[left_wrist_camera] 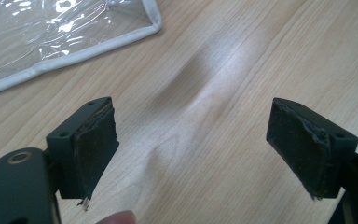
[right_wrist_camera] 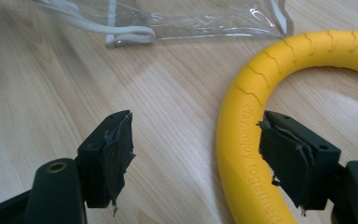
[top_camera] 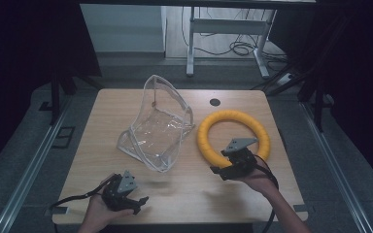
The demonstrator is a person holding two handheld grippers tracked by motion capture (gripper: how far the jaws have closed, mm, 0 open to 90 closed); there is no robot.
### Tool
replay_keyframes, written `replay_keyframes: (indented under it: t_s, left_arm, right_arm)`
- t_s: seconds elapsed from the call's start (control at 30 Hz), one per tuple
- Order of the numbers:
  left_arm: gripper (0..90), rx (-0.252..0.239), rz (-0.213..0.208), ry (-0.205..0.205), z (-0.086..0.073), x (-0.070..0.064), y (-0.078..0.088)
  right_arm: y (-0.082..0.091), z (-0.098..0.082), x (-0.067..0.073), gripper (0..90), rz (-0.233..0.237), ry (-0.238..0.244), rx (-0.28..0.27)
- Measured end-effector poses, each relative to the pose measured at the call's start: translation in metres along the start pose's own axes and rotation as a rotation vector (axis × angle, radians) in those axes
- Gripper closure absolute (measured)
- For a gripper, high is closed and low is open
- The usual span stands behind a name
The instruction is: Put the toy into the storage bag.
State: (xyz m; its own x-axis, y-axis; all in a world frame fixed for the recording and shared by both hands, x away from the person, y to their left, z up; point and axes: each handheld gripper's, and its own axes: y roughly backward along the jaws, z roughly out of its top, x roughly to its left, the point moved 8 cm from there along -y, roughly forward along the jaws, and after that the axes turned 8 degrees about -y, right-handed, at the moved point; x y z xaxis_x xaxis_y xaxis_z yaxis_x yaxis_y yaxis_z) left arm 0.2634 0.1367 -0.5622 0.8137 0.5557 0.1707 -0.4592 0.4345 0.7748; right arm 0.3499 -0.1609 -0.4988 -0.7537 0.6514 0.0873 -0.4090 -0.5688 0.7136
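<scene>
The right gripper (top_camera: 234, 162) is hovering at the near arc of the yellow foam ring (top_camera: 233, 136), which is lying flat toward the right edge of the light wooden desk (top_camera: 102, 126). Its jaws are spread wide, one inside the ring and one outside, holding nothing; that straddle looks like preparation for pinching the tube. The left gripper (top_camera: 126, 196) is waiting near the desk's front edge, jaws equally wide and empty over bare wood. The clear plastic pouch with white piping (top_camera: 158, 126) is standing slumped open at the desk's middle, probably to receive the ring.
</scene>
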Motion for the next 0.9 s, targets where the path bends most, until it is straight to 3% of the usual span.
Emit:
replay_keyframes:
  t_s: [0.27,0.3,0.47,0.9]
  left_arm:
    - [16.1,-0.004,-0.002,0.001,0.000,0.000,0.000]
    - [16.0,-0.004,-0.002,0.001,0.000,0.000,0.000]
    - [16.1,-0.004,-0.002,0.003,0.000,0.001,0.000]
    - [16.1,-0.004,-0.004,0.004,-0.001,0.001,0.000]
  right_arm:
    - [0.001,0.008,-0.009,26.6,-0.007,0.018,0.056]
    - [-0.001,0.008,-0.010,26.8,-0.002,0.031,0.093]
    - [-0.009,0.006,-0.013,26.5,-0.013,0.049,0.164]
    - [-0.027,-0.001,-0.025,27.4,-0.024,0.056,0.271]
